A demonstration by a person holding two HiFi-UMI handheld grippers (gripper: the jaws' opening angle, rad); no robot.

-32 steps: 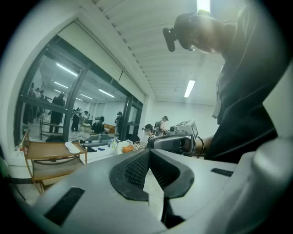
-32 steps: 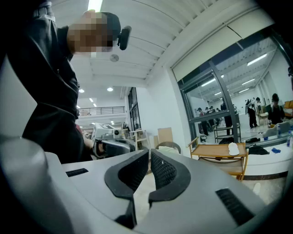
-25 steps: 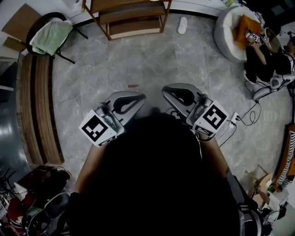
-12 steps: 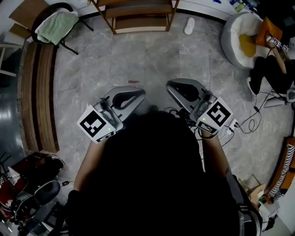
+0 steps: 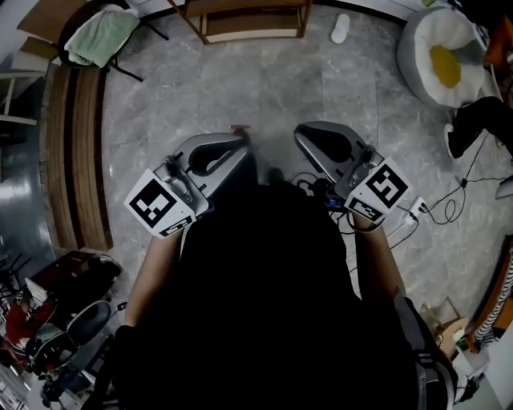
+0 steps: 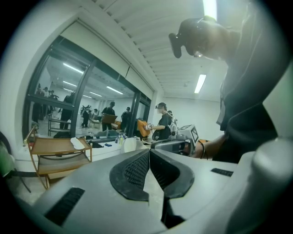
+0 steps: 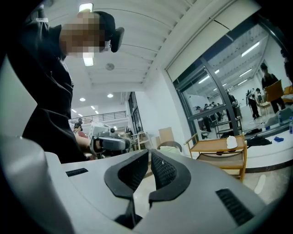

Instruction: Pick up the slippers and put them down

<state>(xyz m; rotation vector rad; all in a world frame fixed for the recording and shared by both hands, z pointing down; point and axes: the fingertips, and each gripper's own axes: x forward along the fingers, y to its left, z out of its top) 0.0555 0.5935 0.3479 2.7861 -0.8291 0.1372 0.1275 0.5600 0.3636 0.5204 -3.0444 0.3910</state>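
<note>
Jaws of the left gripper [image 5: 238, 145] and right gripper [image 5: 304, 134] are pressed together, nothing between them, both held level over the floor [image 5: 264, 88]. A white slipper [image 5: 341, 28] lies well ahead, beside the shelf [image 5: 248, 35].

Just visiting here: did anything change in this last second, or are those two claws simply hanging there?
The left gripper and right gripper drifted forward over the floor; the left tip now looks nearly over the small red mark. The view shifted too, sliding the white slipper and wooden shelf toward the top edge. Nothing grabbed or released: both stay shut, empty.
</note>
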